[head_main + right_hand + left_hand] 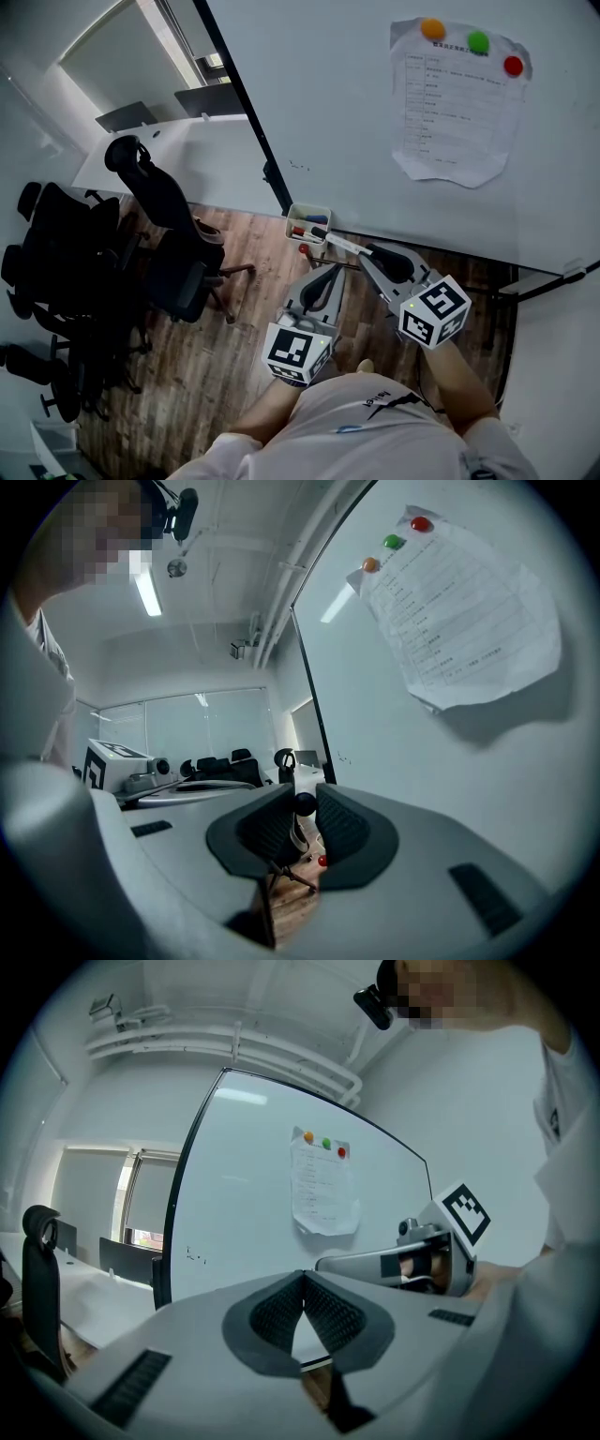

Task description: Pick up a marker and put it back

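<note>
Whiteboard [347,94] with paper sheet [457,108], wooden floor [251,242], office chairs [173,258], marker [339,243] gripped

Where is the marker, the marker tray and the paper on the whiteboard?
marker [341,244]: head view, its white barrel.
marker tray [309,208]: head view, its top rim.
paper [457,103]: head view, middle of the sheet.

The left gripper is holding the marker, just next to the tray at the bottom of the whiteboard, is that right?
Not quite: it is the right gripper that holds the marker, jaws closed on its dark end, as the right gripper view shows. The left gripper is shut and empty. The marker is indeed next to the tray.
</note>
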